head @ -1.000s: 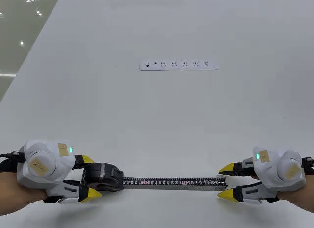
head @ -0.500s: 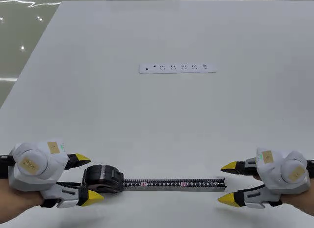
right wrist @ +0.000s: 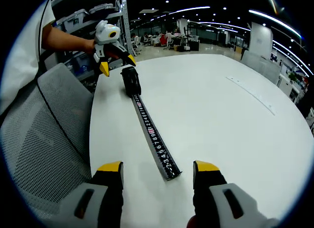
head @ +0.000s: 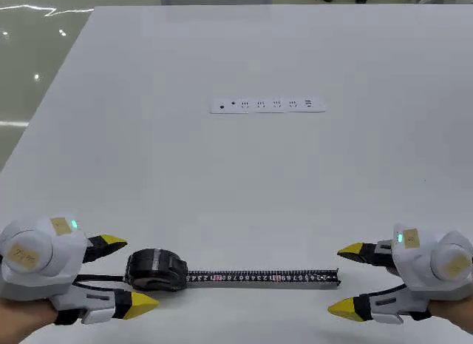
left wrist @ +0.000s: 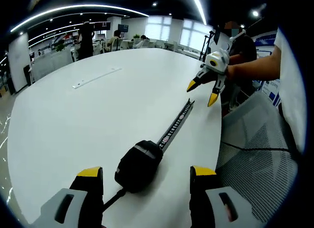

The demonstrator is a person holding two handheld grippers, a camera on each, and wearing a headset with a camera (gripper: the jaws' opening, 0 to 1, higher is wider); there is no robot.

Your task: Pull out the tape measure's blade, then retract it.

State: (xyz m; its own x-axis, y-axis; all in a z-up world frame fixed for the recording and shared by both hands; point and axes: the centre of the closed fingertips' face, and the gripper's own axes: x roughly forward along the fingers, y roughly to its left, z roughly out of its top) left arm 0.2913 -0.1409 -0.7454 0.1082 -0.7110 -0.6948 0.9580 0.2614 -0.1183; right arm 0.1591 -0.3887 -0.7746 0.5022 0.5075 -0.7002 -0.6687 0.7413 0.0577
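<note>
A black tape measure case (head: 154, 269) lies on the white table near its front edge, its blade (head: 262, 276) pulled out flat to the right. My left gripper (head: 120, 274) stands open just left of the case, jaws apart on either side and clear of it. The case (left wrist: 139, 164) sits just ahead of those yellow fingertips (left wrist: 90, 172). My right gripper (head: 347, 280) is open too, a little right of the blade's tip (right wrist: 170, 175), which lies between and ahead of its jaws without touching them. The case (right wrist: 131, 80) appears far along the blade.
A white power strip (head: 267, 105) lies flat mid-table, well beyond the tape. The table's front edge runs just under both grippers. A mesh chair back (right wrist: 44, 130) stands beside the table. People stand at desks in the far background.
Both grippers have let go and drawn back: the left off the case, the right off the blade's tip. The tape measure stays on the table with its blade out.
</note>
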